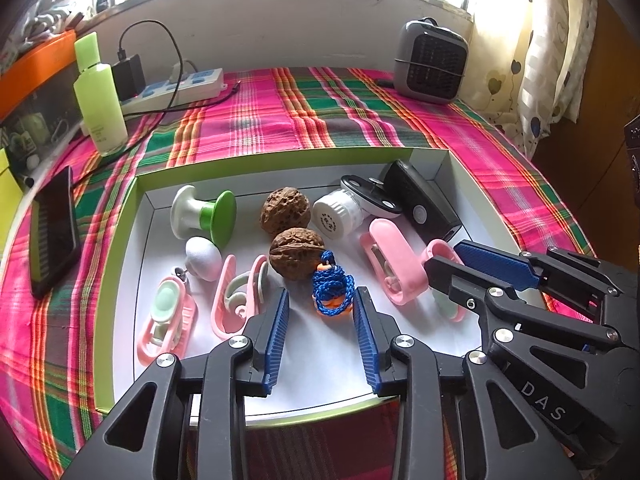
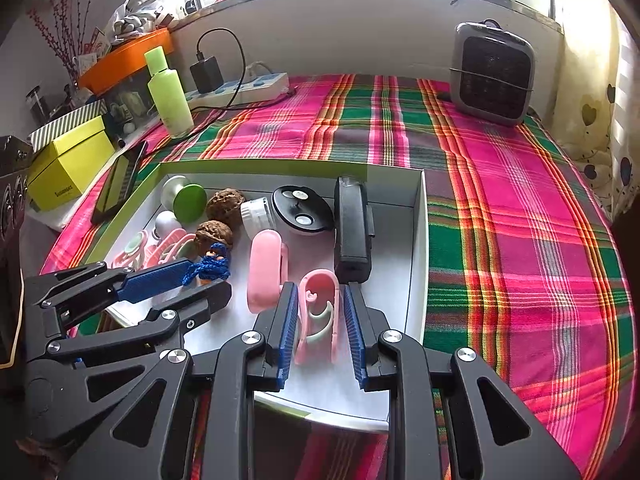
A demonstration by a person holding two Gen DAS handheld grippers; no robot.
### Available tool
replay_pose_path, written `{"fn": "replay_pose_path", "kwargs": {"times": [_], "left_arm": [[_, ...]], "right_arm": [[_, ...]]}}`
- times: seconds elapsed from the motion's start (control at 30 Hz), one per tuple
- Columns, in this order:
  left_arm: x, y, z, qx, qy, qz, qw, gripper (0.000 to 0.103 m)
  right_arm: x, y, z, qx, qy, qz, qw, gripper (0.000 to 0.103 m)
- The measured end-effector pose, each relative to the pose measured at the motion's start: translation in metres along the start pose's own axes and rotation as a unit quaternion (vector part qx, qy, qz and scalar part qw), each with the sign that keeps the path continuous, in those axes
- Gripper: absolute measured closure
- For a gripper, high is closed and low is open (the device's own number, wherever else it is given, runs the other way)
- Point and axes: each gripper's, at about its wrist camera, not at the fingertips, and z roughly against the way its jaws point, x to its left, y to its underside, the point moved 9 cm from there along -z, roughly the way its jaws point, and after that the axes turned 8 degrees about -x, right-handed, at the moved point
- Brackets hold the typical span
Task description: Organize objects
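Pink clip (image 2: 319, 312) lies on the white floor of the tray (image 2: 416, 248), near its front right corner, between the right gripper (image 2: 320, 294) fingers; the blue pads sit just beside both its sides, gap narrow, contact can't be confirmed. Left gripper (image 1: 322, 300) fingers are moderately spread, flanking the blue cord bundle (image 1: 332, 288) without clearly touching it. Cord bundle touches the front walnut (image 1: 296, 258); second walnut (image 1: 285, 210) is just behind. Also in the tray: green-and-white knob (image 1: 204, 216), white egg shape (image 1: 203, 258), two pink clips at left (image 1: 166, 320) (image 1: 238, 300), larger pink holder (image 1: 390, 264), white ribbed cap (image 1: 335, 213), black oval lid (image 2: 303, 210), black device (image 2: 352, 228) along the right wall. Tray sits on a plaid cloth (image 2: 520, 208). Behind on the worktop: green bottle (image 2: 168, 96), power strip (image 2: 244, 86), small heater (image 2: 493, 72), phone (image 1: 54, 232) left of the tray.
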Motion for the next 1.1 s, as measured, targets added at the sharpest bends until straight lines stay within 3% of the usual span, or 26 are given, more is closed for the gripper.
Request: {"fn": "replay_pose_path", "kwargs": {"times": [0.6, 0.83, 1.1], "left_arm": [[0.006, 0.004, 0.018, -0.014, -0.021, -0.001, 0.9997, 0.06], [0.009, 0.006, 0.036, -0.03, -0.031, 0.006, 0.9991, 0.053], [0.01, 0.014, 0.063, -0.047, -0.033, 0.014, 0.9982, 0.05]], "right_arm": [[0.006, 0.002, 0.019, -0.02, -0.004, -0.003, 1.0, 0.071], [0.011, 0.001, 0.038, -0.042, -0.002, -0.001, 0.999, 0.065], [0.022, 0.008, 0.059, -0.059, 0.002, 0.011, 0.998, 0.064]]}}
